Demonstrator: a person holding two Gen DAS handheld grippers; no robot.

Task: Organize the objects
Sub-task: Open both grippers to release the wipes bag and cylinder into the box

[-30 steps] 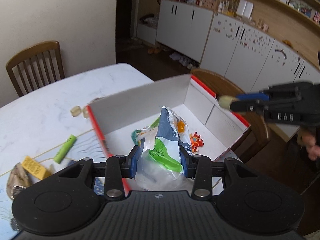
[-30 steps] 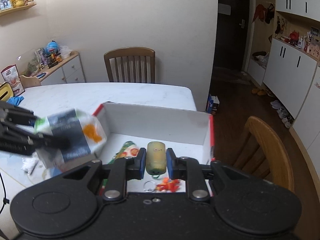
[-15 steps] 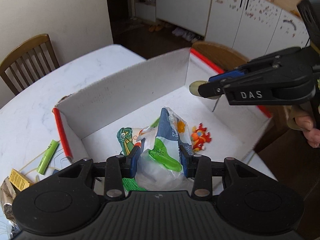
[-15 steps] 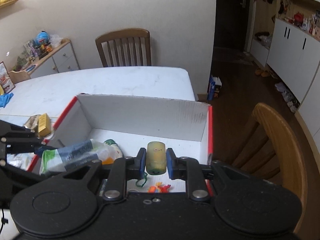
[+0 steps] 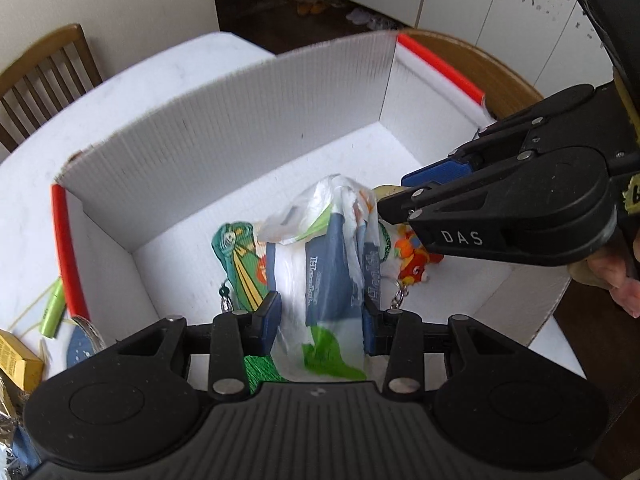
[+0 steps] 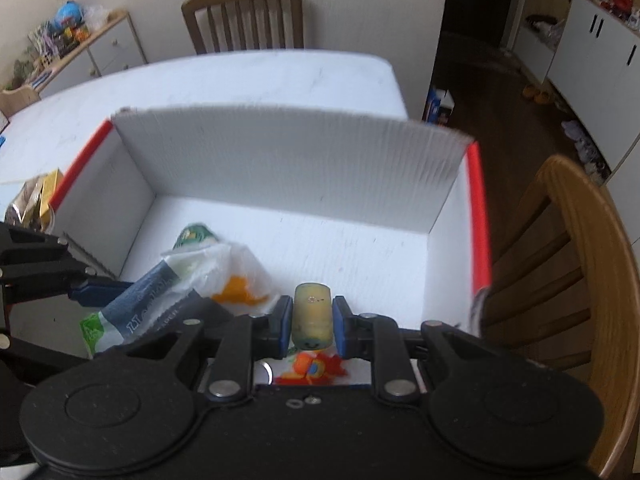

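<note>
A white corrugated box (image 5: 224, 120) with red edges stands on the white table; it also shows in the right wrist view (image 6: 288, 160). My left gripper (image 5: 320, 316) is shut on a white, blue and green plastic packet (image 5: 332, 280), held low inside the box. The packet also shows in the right wrist view (image 6: 180, 288). My right gripper (image 6: 312, 320) is shut on a small yellow cylinder toy (image 6: 312, 316), inside the box just right of the packet. In the left wrist view the right gripper (image 5: 394, 196) comes in from the right.
In the box lie a green pouch (image 5: 236, 252) and an orange-red toy keychain (image 5: 412, 260). Left of the box on the table are a green marker (image 5: 54, 312) and a yellow packet (image 5: 16, 360). Wooden chairs stand at the far side (image 6: 244, 16) and right (image 6: 568, 264).
Both grippers have moved forward and down into the box with their loads. The packet now hangs low over the green pouch, and the right gripper is closer to it.
</note>
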